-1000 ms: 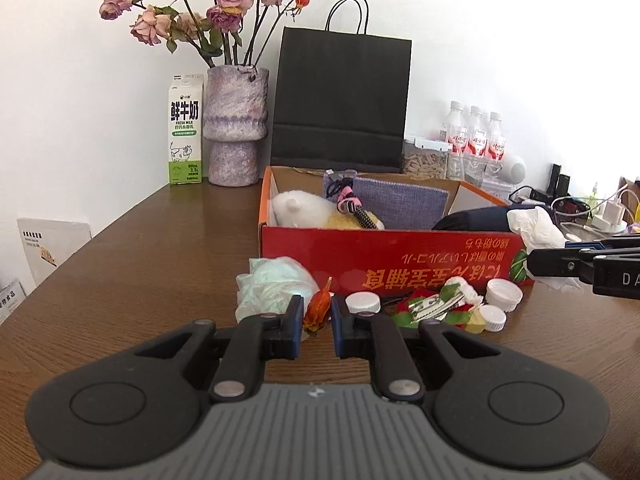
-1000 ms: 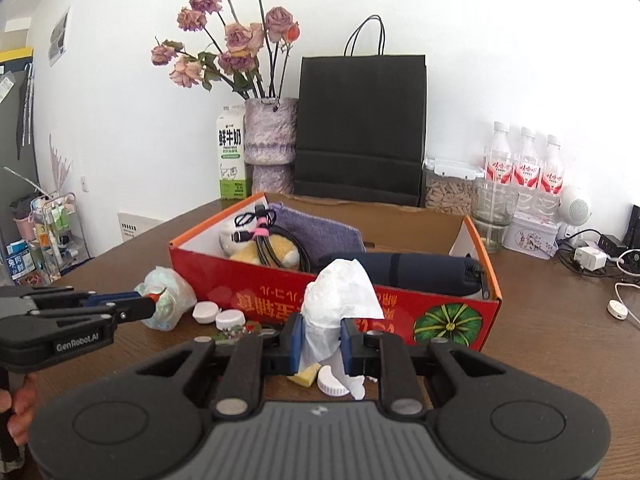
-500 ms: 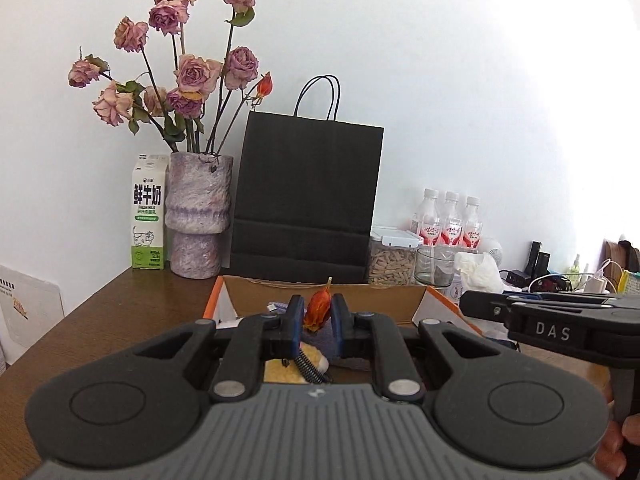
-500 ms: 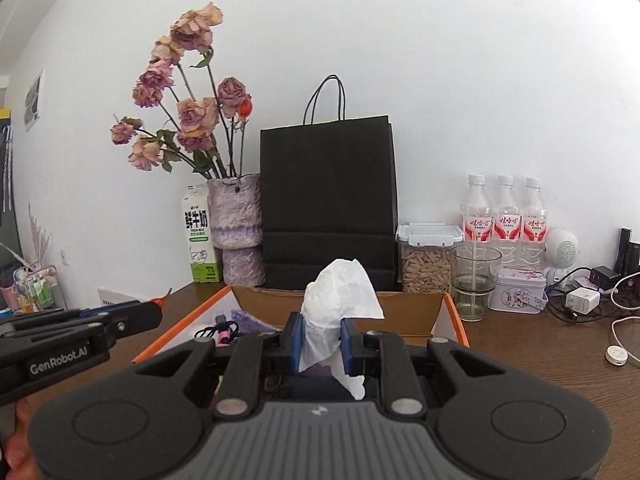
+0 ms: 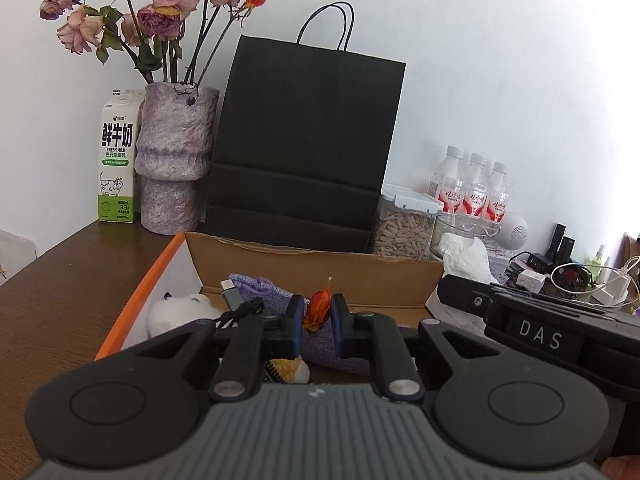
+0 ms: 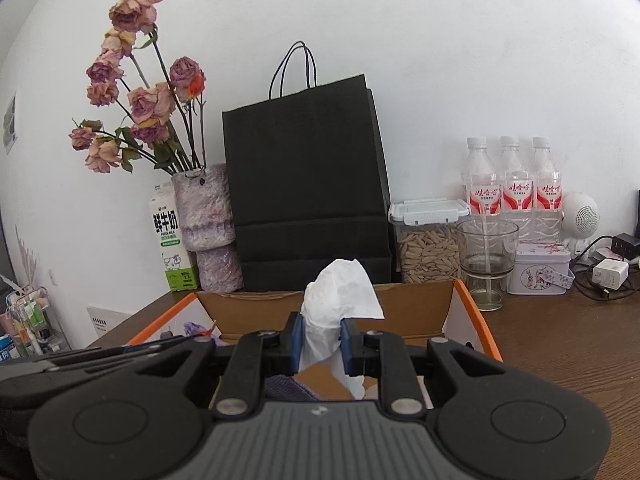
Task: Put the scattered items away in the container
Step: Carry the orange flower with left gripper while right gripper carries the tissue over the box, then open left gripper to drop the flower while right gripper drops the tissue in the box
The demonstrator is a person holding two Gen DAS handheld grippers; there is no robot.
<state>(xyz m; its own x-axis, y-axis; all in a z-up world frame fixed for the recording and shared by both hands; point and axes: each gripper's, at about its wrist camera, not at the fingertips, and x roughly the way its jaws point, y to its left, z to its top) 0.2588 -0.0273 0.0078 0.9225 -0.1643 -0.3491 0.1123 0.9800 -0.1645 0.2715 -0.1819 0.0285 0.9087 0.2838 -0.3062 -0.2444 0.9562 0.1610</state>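
My left gripper (image 5: 316, 322) is shut on a small dried orange rosebud (image 5: 318, 309) and hangs over the open cardboard box (image 5: 312, 270) with its orange rim. Inside the box lie a purple cloth pouch (image 5: 260, 290), a white plush toy (image 5: 180, 312) and a black cable. My right gripper (image 6: 322, 346) is shut on a crumpled white tissue (image 6: 340, 300), also above the box (image 6: 416, 308). In the left wrist view the right gripper (image 5: 452, 286) reaches in from the right with the tissue (image 5: 466, 254). The left gripper (image 6: 192, 340) shows at the left of the right wrist view.
Behind the box stand a black paper bag (image 5: 304, 152), a purple vase of dried roses (image 5: 172, 160) and a milk carton (image 5: 118, 156). To the right are a seed jar (image 6: 430, 240), a glass (image 6: 486, 260), three water bottles (image 6: 514, 178), a tin (image 6: 542, 266) and chargers with cables.
Both grippers have moved forward from the table in front of the box to above its inside, each carrying its item. The loose lids and scraps on the table have dropped out of view.
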